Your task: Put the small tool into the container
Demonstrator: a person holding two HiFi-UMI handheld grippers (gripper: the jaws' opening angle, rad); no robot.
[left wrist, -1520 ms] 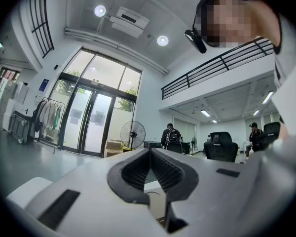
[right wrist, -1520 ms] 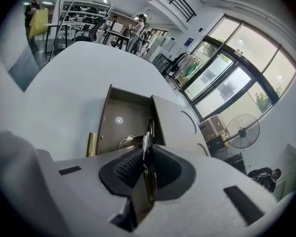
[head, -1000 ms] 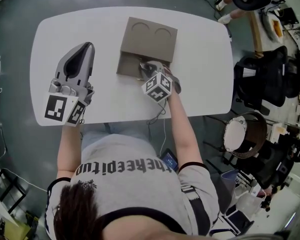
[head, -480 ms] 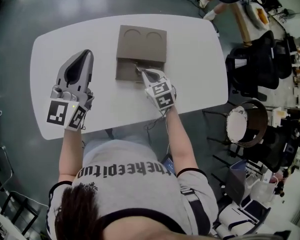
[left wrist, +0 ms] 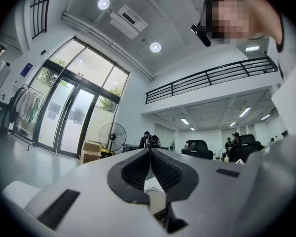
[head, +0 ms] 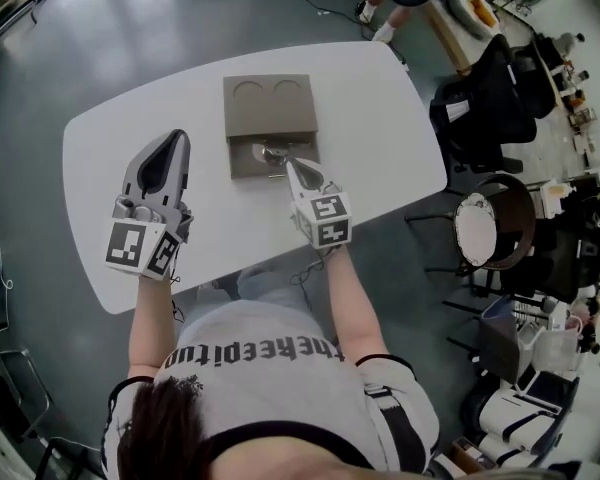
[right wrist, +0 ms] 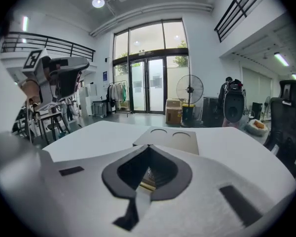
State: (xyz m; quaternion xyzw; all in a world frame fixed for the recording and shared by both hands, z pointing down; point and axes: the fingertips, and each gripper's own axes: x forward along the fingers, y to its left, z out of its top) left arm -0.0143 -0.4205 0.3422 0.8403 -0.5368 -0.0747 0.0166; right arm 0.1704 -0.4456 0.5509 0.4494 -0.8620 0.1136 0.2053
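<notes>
A brown container (head: pixel 270 103) with two round recesses lies at the far middle of the white table (head: pixel 110 148). In its open near compartment lies a small shiny metal tool (head: pixel 271 153). My right gripper (head: pixel 291 164) sits just short of that compartment, its tip pointing at it, shut with nothing held. In the right gripper view the container (right wrist: pixel 173 140) lies straight beyond the closed right gripper (right wrist: pixel 149 148). My left gripper (head: pixel 176 138) stands shut over the table's left part, well away from the container. The left gripper (left wrist: pixel 150 150) points up into the room in its own view.
Black office chairs (head: pixel 480 98) and a round stool (head: pixel 492 238) stand on the floor to the table's right. A person's feet (head: pixel 378 18) show beyond the far edge. A standing fan (right wrist: pixel 189 94) and a cardboard box (right wrist: pixel 173 111) are far behind the table.
My right gripper has drawn back from over the container's compartment towards me, and its jaws have closed. The tool stays in the compartment. The left gripper has barely moved.
</notes>
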